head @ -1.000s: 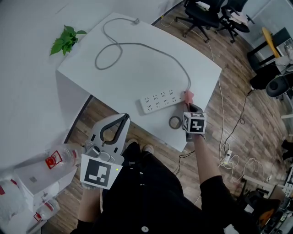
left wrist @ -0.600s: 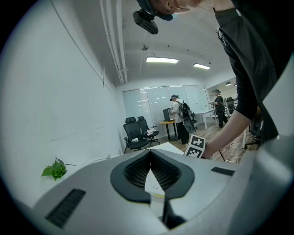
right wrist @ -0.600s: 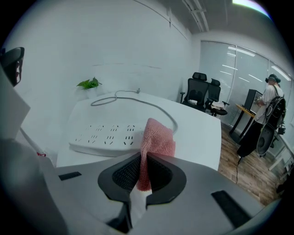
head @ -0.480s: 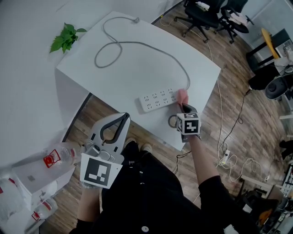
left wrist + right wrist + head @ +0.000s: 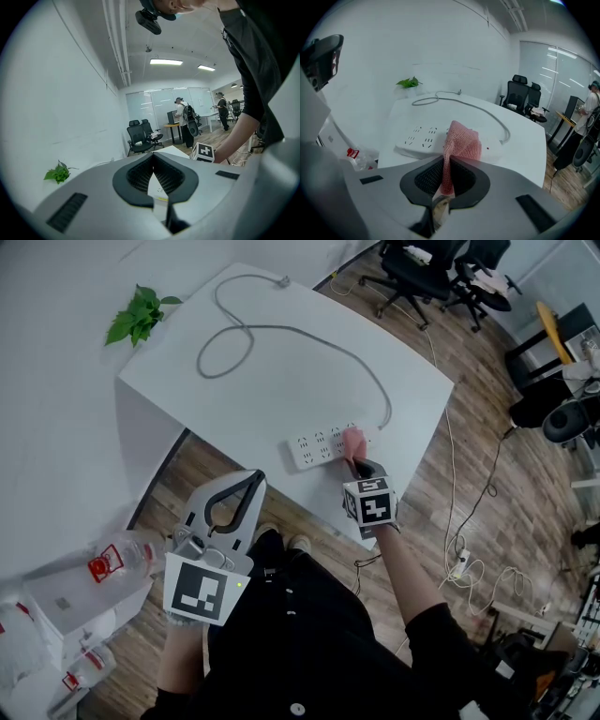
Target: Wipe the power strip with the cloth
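Your left gripper (image 5: pixel 251 482) hangs off the table (image 5: pixel 281 381), jaws together and empty. The power strip (image 5: pixel 319 448) lies near the table's front edge. Your right gripper (image 5: pixel 362 465), clamped on the cloth (image 5: pixel 354 441), presses it onto the strip's cord end, so most sockets are probably not yet wiped.

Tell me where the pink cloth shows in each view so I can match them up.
Head view: cloth right of centre, on the power strip's cord end.
Left gripper view: not in it.
Right gripper view: centre, pinched between the jaws, over the power strip.
Shared landmark: the green plant, in all three views.
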Available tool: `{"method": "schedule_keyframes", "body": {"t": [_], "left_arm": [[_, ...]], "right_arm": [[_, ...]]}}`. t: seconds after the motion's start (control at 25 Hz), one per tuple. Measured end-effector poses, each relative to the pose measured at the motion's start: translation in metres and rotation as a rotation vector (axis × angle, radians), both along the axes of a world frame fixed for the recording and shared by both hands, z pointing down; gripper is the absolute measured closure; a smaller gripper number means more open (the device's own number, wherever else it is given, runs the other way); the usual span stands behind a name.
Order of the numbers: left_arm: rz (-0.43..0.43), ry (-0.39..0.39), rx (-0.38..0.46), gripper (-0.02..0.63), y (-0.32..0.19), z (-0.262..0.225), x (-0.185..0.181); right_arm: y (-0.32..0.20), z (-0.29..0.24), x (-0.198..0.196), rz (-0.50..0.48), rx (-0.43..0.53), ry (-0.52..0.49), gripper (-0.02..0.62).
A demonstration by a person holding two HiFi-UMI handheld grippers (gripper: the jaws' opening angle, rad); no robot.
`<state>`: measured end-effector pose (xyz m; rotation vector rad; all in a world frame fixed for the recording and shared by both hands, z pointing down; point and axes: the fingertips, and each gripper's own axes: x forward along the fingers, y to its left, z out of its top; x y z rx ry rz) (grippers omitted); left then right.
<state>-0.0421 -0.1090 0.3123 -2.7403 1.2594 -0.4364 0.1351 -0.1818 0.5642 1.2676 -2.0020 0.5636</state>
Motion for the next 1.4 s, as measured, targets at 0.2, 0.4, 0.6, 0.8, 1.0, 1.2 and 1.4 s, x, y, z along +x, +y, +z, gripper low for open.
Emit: {"method": "schedule_keyframes", "body": {"t": [0.2,0.4,0.6,0.8,1.0,1.2,1.4], "left_arm": [[0.007,-0.006,0.004,0.592,-0.002,0.0,-0.002],[0.003,0.003,0.001,0.592,-0.002,0.0,-0.002],[-0.005,0.002,-0.001,0.591,-0.002,0.001,-0.006],[-0.013,0.003,-0.001,0.592,-0.002,0.0,-0.008],[-0.02,0.003,0.0,0.592,-0.002,0.001,-0.012],[-0.023,0.003,-0.002,0.592,-0.003,0.001,-0.013],[-0.023,-0.001,0.002,0.592,-0.004,0.002,-0.015]], "right_arm": [[0.009,0.001,-0.027,-0.061,-0.01,-0.012,0.546],[0.017,0.003,-0.048,-0.118,-0.014,-0.021,0.546],[0.024,0.005,-0.069,-0.153,-0.02,-0.036,0.546],[0.029,0.005,-0.087,-0.172,-0.026,-0.056,0.546],[0.034,0.005,-0.103,-0.202,-0.029,-0.069,0.546],[0.039,0.006,-0.117,-0.235,-0.037,-0.079,0.546],[0.045,0.007,-0.131,-0.275,-0.05,-0.084,0.546]]}}
